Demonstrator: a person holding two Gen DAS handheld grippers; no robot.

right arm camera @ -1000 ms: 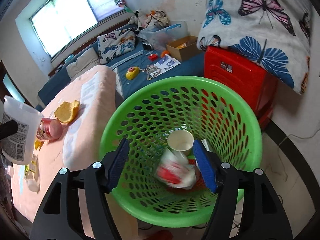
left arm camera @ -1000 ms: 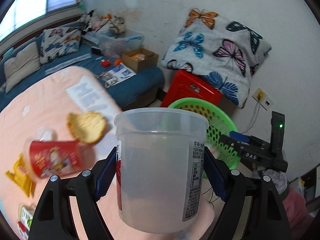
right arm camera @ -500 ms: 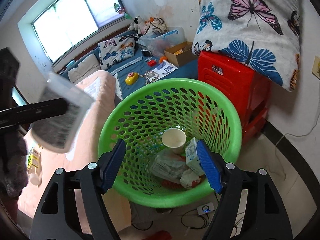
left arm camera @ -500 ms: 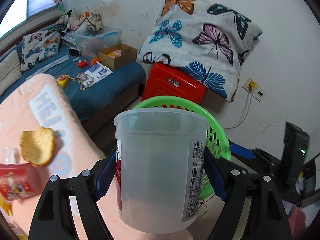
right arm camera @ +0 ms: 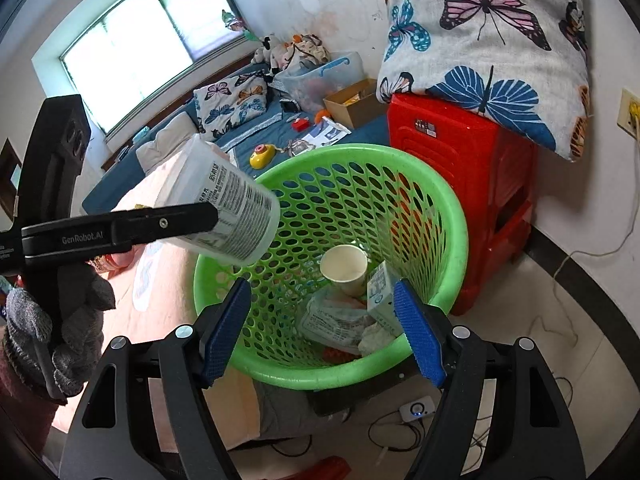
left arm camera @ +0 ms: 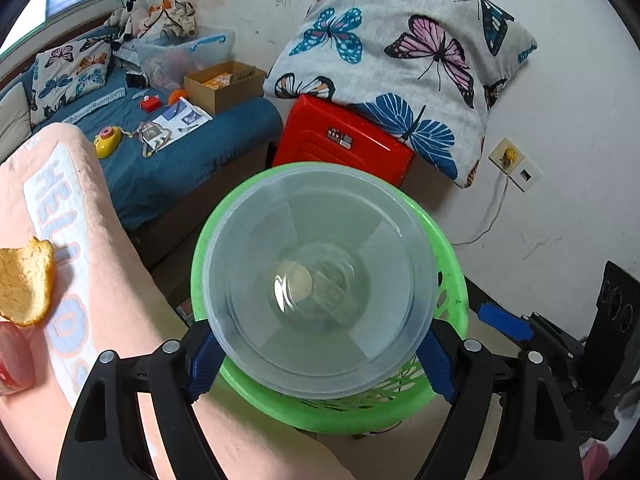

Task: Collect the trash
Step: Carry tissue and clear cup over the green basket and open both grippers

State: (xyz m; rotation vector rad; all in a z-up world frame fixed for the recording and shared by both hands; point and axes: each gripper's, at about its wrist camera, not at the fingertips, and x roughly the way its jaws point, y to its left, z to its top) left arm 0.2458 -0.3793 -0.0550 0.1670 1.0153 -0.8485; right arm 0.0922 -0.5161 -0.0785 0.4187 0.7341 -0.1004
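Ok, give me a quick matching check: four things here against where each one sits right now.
Things:
1. clear tub
2. paper cup
3. butterfly pillow
4. yellow peel

Places:
A. on the pink blanket
B. between the fingers of the left gripper
C. on top of the red stool
D. inside the green basket

Pairs: 1-B, 2-D, 3-C, 4-A
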